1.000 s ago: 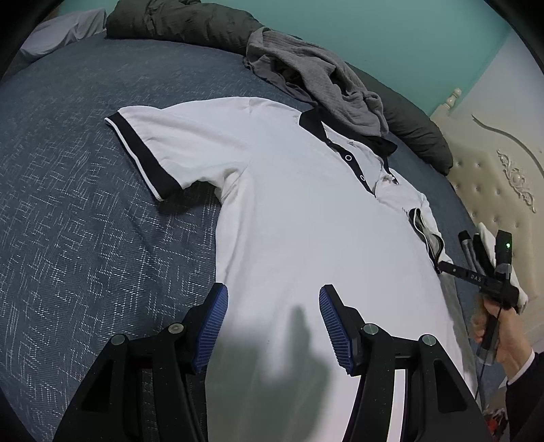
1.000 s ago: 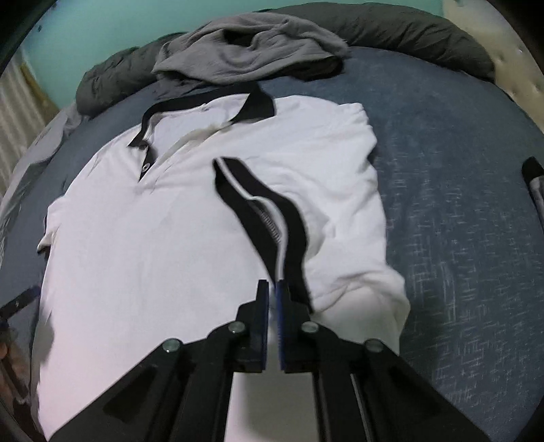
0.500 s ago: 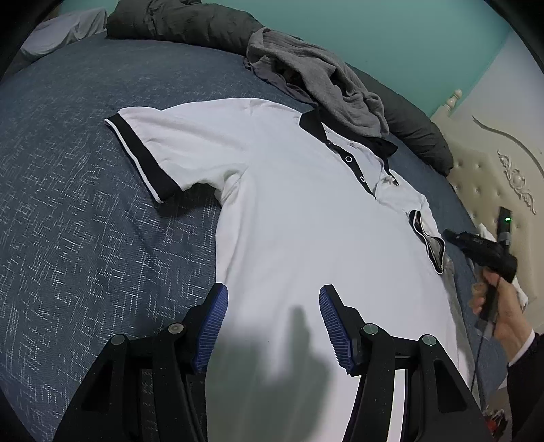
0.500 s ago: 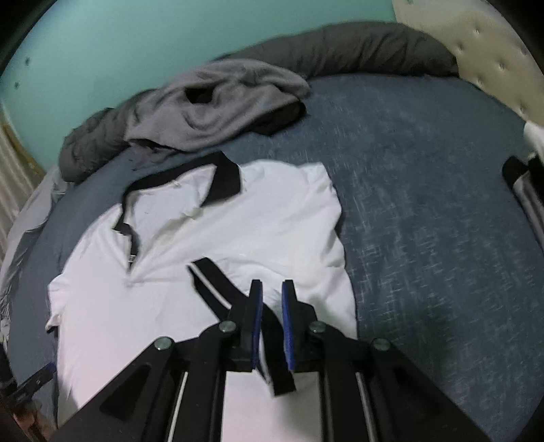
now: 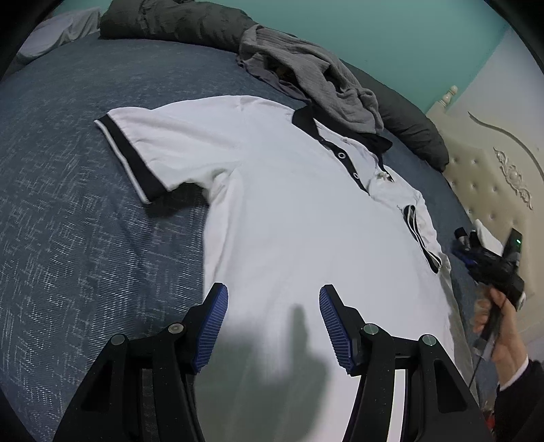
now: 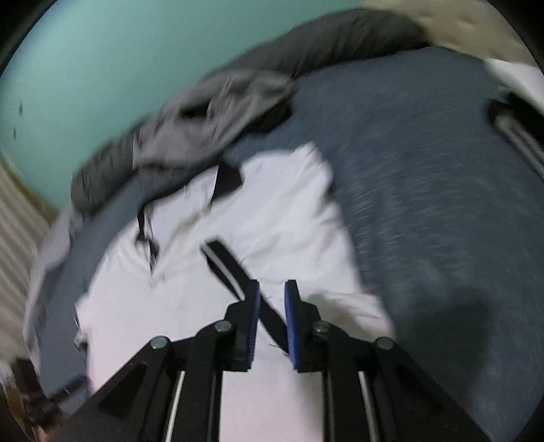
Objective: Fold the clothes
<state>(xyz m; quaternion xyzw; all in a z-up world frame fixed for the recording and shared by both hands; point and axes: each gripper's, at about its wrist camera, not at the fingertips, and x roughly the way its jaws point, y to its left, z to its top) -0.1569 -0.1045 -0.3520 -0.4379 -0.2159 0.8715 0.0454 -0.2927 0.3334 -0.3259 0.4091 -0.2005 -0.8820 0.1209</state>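
Observation:
A white polo shirt (image 5: 289, 210) with black collar and black sleeve cuffs lies face up on a blue bedspread (image 5: 68, 204). Its one sleeve (image 5: 136, 149) is spread flat to the left; the other sleeve (image 6: 234, 268) is folded inward over the chest. My left gripper (image 5: 270, 306) hovers open above the shirt's lower part, nothing between its blue pads. My right gripper (image 6: 272, 295) is open a little above the folded sleeve's black cuff, holding nothing; that view is blurred. In the left wrist view the right gripper (image 5: 482, 258) sits off the shirt's right edge in a hand.
A crumpled grey garment (image 5: 306, 74) lies beyond the collar, with dark pillows (image 5: 176, 23) along the teal wall. A cream tufted headboard (image 5: 493, 176) stands at right. A dark-framed object (image 6: 516, 132) rests at the bed's right edge.
My right gripper has let go of the sleeve cuff, opened, and pulled back and up from the shirt. The sleeve now rests folded over the chest. The left gripper has stayed still.

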